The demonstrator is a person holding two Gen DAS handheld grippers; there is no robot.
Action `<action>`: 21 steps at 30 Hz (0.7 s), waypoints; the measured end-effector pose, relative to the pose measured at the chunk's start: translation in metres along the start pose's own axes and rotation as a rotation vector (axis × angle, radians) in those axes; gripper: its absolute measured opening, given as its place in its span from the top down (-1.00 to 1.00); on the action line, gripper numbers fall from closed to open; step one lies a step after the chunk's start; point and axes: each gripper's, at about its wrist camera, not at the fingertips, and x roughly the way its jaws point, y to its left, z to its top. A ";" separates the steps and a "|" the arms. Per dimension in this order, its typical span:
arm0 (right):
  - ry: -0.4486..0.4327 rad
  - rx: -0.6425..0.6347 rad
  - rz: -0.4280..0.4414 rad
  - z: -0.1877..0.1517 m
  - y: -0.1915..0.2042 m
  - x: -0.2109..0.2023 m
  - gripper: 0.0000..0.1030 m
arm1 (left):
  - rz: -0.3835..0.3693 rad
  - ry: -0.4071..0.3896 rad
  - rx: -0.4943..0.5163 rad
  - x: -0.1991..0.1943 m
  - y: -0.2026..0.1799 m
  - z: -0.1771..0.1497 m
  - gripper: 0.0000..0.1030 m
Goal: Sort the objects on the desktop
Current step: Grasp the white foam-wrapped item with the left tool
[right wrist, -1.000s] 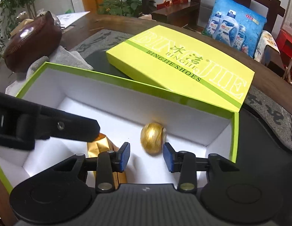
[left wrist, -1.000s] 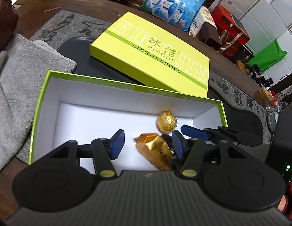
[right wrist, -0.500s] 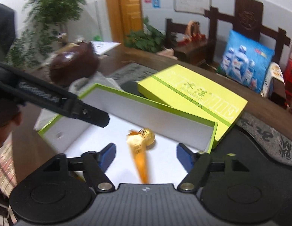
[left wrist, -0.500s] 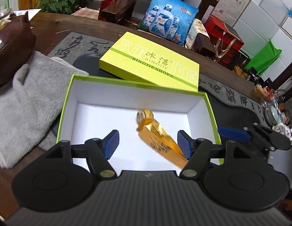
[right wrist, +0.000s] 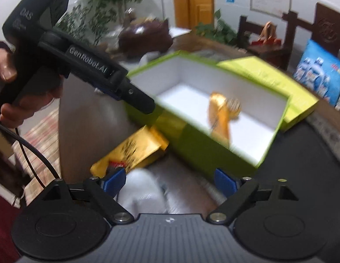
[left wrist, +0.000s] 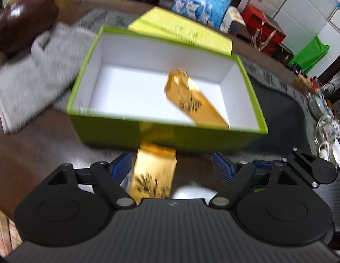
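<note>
Left wrist view, blurred. Count: one open box (left wrist: 253, 100), green outside and white inside; one lid (left wrist: 180, 30) leaning behind its far wall; two gold packets; one gold ball, seen only from the right wrist view (right wrist: 233, 106). Also a grey towel (left wrist: 29, 76) left of the box and a brown bag (left wrist: 23, 15) beyond it.

Packet one (left wrist: 191, 100) lies inside the box, right of centre, long axis slanting from the far middle to the near right corner. The ball sits at its far end, touching or nearly so.

Packet two (left wrist: 153, 175) lies on the surface outside the near wall of the box, long axis running toward the camera. It sits between the jaws of the left gripper (left wrist: 174, 167), close beside the left pad; whether it touches that pad I cannot tell. The jaws have just been opening and stand spread, gripping nothing.

Right wrist view: right gripper (right wrist: 170, 183) jaws also just opening, wide apart, a white blurred object (right wrist: 143, 190) between them, untouched. Packet two (right wrist: 134, 151) lies beyond its left pad, slanting toward the box.
</note>
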 end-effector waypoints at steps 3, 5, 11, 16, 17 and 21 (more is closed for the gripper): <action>0.025 -0.016 0.015 -0.012 0.009 0.009 -0.82 | -0.012 0.035 -0.002 0.008 -0.004 -0.016 -0.57; 0.045 -0.010 0.020 -0.019 0.012 0.015 -0.82 | -0.031 0.060 -0.011 0.016 -0.007 -0.023 -0.57; 0.076 -0.001 0.028 -0.027 0.017 0.024 -0.82 | -0.084 0.108 -0.041 0.035 -0.016 -0.034 -0.57; 0.089 0.003 0.030 -0.028 0.018 0.028 -0.82 | -0.100 0.135 -0.052 0.049 -0.020 -0.035 -0.56; 0.093 0.004 0.028 -0.029 0.018 0.029 -0.82 | -0.101 0.141 -0.055 0.051 -0.020 -0.035 -0.56; 0.114 0.012 0.029 -0.032 0.018 0.038 -0.82 | -0.105 0.148 -0.046 0.057 -0.022 -0.035 -0.56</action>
